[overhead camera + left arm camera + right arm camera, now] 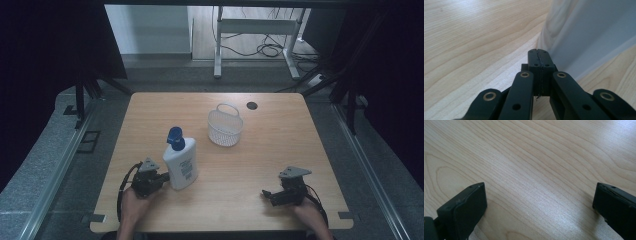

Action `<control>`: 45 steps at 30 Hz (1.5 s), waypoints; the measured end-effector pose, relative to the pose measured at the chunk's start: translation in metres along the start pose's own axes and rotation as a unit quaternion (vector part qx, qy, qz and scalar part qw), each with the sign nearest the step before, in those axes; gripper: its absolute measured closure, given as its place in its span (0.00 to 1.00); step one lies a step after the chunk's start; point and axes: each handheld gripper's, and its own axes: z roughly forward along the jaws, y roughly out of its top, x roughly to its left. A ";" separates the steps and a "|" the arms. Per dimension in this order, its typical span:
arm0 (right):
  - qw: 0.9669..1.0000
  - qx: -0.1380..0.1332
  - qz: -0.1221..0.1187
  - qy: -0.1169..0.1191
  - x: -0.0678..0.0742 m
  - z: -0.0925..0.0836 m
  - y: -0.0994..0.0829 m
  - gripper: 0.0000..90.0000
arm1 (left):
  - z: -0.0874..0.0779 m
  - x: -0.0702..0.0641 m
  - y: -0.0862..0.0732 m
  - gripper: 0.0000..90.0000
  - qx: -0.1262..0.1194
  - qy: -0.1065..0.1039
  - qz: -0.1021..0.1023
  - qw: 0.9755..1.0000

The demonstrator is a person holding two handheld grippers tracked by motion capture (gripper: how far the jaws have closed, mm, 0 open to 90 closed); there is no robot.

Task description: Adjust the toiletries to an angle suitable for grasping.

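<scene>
Bottle (181,164) stands upright, blue pump (175,137) at top.

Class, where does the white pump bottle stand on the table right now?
In the high view, the pump bottle stands left of centre, beside the left tongs.

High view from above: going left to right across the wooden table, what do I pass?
Left tool → white pump bottle with blue top → white basket → right tool.
</scene>
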 end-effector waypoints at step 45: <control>1.000 0.000 0.000 0.000 0.000 0.000 0.000 0.00 | 0.013 -0.044 0.007 0.99 0.043 -0.041 0.048 0.997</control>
